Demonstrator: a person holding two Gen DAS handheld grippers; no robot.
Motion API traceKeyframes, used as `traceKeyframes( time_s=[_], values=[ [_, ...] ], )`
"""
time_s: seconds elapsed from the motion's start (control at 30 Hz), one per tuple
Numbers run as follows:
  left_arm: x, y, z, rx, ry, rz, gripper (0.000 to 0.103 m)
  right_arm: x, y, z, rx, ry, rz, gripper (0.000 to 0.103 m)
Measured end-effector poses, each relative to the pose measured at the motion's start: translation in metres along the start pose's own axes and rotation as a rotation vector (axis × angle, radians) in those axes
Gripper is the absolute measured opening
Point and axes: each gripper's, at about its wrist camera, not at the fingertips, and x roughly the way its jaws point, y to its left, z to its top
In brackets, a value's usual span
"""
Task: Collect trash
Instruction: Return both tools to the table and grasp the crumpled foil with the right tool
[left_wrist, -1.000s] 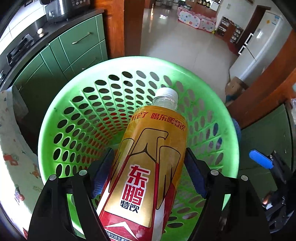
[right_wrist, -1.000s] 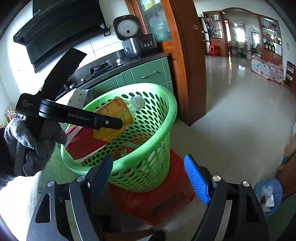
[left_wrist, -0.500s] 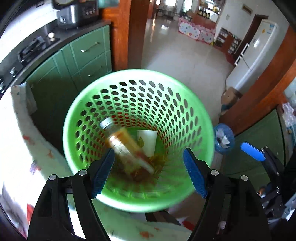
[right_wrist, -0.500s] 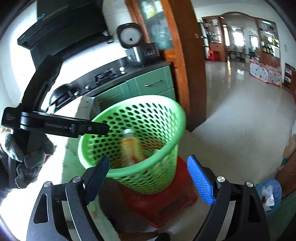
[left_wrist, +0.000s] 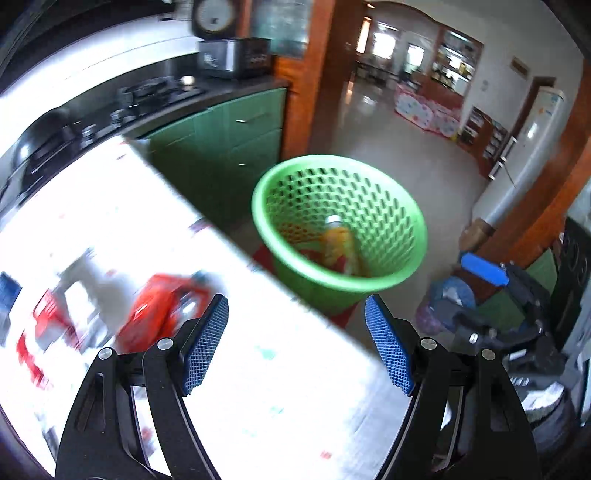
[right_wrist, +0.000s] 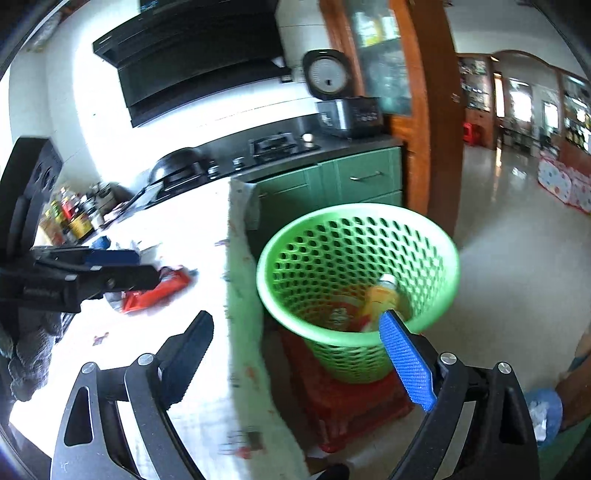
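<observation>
The green perforated basket (left_wrist: 384, 280) (right_wrist: 436, 243) stands on a red stool (right_wrist: 354, 402) beside the white table (left_wrist: 280, 387) (right_wrist: 207, 406). The yellow drink bottle (left_wrist: 341, 245) (right_wrist: 380, 301) lies inside it. My left gripper (left_wrist: 297, 339) hovers open and empty over the table edge, back from the basket. A red wrapper (left_wrist: 155, 310) (right_wrist: 155, 295) lies on the table to its left. My right gripper (right_wrist: 295, 343) straddles the gap between table and basket, its jaws opening with nothing between them. The left gripper (right_wrist: 122, 267) shows at the left of the right wrist view, held by a gloved hand (right_wrist: 29, 350).
Green cabinets (right_wrist: 354, 177) with a black stove and a rice cooker (right_wrist: 347, 110) stand behind the basket. More red and white litter (left_wrist: 48, 325) lies at the table's left. A blue bag (right_wrist: 543, 410) sits on the tiled floor near a wooden post.
The bottle left my left gripper and dropped into the basket. Both grippers pulled back and up from the basket toward the table. The right jaws spread wider.
</observation>
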Motion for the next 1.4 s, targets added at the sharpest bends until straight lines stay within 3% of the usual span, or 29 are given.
traceKeyframes(
  time_s=[0.27,0.67,0.97,1.33,1.4],
  values=[
    [-0.064,0.066,-0.056,-0.108,-0.085,0.100,0.076,0.011,0.062,0.006,-0.078,0.025,0.103,0.089],
    [-0.120,0.147,-0.131,-0.253,-0.110,0.224,0.076,0.058,0.167,0.025,-0.195,0.083,0.279,0.090],
    [-0.130,0.179,-0.160,-0.326,-0.103,0.241,0.076,0.124,0.223,0.029,-0.246,0.184,0.322,0.090],
    [-0.117,0.192,-0.170,-0.351,-0.073,0.218,0.076,0.171,0.249,0.027,-0.276,0.250,0.318,0.090],
    [-0.115,0.193,-0.170,-0.352,-0.070,0.215,0.076,0.173,0.251,0.026,-0.274,0.247,0.318,0.078]
  ],
)
